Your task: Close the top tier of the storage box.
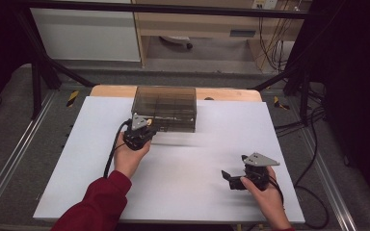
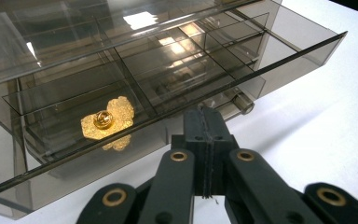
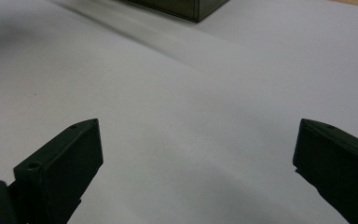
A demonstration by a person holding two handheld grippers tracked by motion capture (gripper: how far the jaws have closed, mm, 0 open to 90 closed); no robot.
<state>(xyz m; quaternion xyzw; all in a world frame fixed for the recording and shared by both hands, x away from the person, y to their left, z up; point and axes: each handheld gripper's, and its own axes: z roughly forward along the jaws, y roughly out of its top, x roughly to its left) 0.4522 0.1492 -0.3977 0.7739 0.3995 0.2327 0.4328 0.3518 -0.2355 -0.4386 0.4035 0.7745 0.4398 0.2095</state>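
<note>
A smoky see-through drawer box [image 1: 165, 108] stands at the back middle of the white tabletop [image 1: 183, 192]. My left gripper [image 1: 147, 129] is at its lower front left corner. In the left gripper view one drawer [image 2: 284, 60] stands pulled out, with a gold pin [image 2: 107, 119] lying in one of its compartments. The left gripper [image 2: 204, 114] is shut, its tips against the drawer's front wall, just left of a small knob [image 2: 242, 101]; nothing shows between the pads. My right gripper [image 1: 231, 179] is open over bare table at the front right, with nothing between its fingers [image 3: 198, 126].
The box's corner [image 3: 186, 7] shows at the top of the right gripper view, well away from the right gripper. A wooden strip [image 1: 111, 90] edges the table's far side. Black frame posts [image 1: 36, 82] and cables [image 1: 313, 144] flank the table.
</note>
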